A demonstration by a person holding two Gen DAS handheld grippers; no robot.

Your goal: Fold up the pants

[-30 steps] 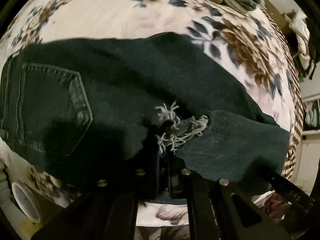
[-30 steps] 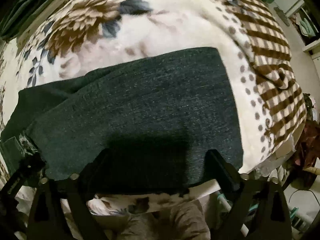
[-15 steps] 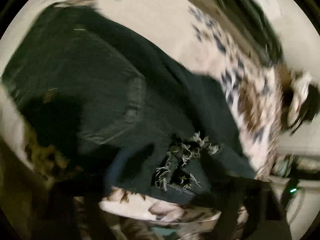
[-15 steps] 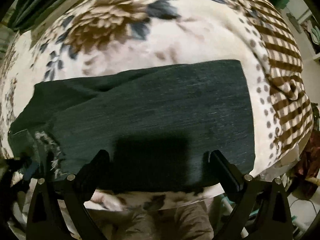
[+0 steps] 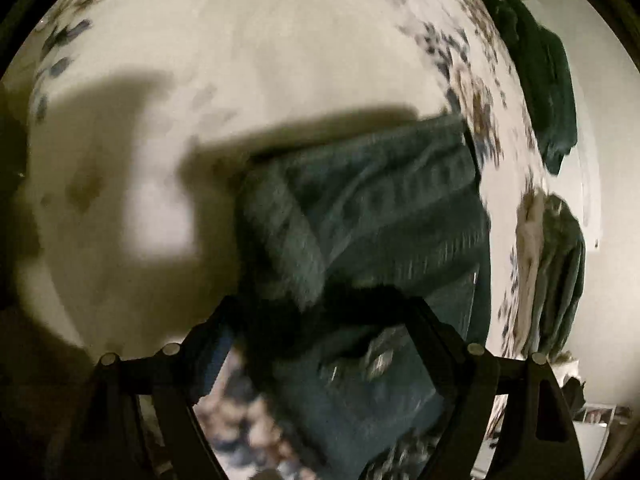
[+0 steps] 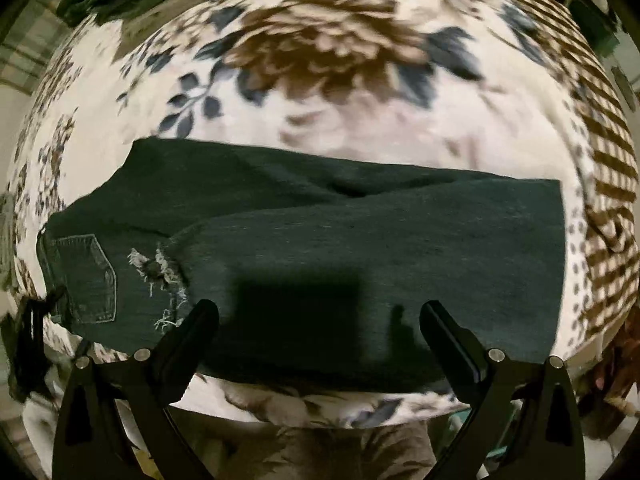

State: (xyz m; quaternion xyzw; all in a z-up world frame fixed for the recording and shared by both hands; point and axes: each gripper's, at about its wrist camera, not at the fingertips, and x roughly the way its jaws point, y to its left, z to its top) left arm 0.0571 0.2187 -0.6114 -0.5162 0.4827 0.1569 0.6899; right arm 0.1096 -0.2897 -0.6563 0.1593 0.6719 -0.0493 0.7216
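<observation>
Pants (image 6: pixel 320 240) lying folded across flowered blanket (image 6: pixel 320 92), dark legs stretching sideways, back pocket (image 6: pixel 86 278) and frayed rip (image 6: pixel 160 276) sitting at left end. Right gripper (image 6: pixel 319 312) hanging over near edge of pants, fingers spread wide, pinching nothing. Left gripper (image 5: pixel 320 320) also spreading wide, blurry denim (image 5: pixel 360 216) showing between fingers, pinching nothing. Green clothes (image 5: pixel 540 80) piling at far right.

- Dark denim pants (image 6: pixel 320 248) lie flat, folded lengthwise, legs stretching right.
- 1 back pocket (image 6: pixel 86 278) faces up at left, beside a frayed rip (image 6: pixel 160 276).
</observation>
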